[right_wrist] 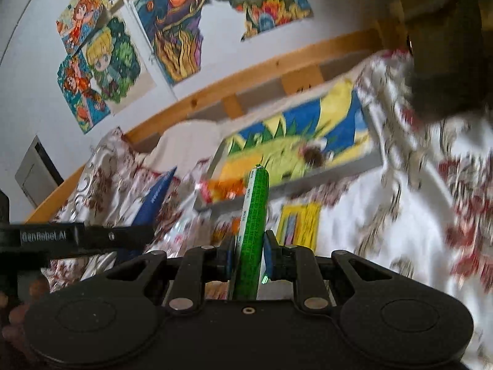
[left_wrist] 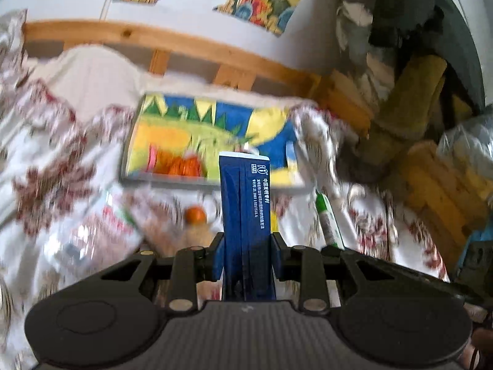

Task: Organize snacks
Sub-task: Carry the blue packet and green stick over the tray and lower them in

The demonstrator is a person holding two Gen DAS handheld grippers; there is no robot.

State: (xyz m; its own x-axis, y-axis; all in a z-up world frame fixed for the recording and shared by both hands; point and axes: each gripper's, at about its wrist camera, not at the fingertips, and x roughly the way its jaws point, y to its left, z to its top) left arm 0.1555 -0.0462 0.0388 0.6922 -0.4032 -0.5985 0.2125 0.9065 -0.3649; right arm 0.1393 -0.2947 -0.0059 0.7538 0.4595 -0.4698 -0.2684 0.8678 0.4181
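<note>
My left gripper (left_wrist: 246, 246) is clamped on a flat dark-blue foil snack sachet (left_wrist: 245, 197), my right gripper (right_wrist: 249, 252) on a slim green stick packet (right_wrist: 254, 215), both above the flowered bedcover (right_wrist: 400, 215), seemingly light, crushable, best pinched low.

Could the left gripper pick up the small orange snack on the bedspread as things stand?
Probably not. The left gripper is shut on a blue packet, so its jaws are taken. The orange snack lies in the open on the bedspread, nothing covering it; the packet would have to go first.
</note>
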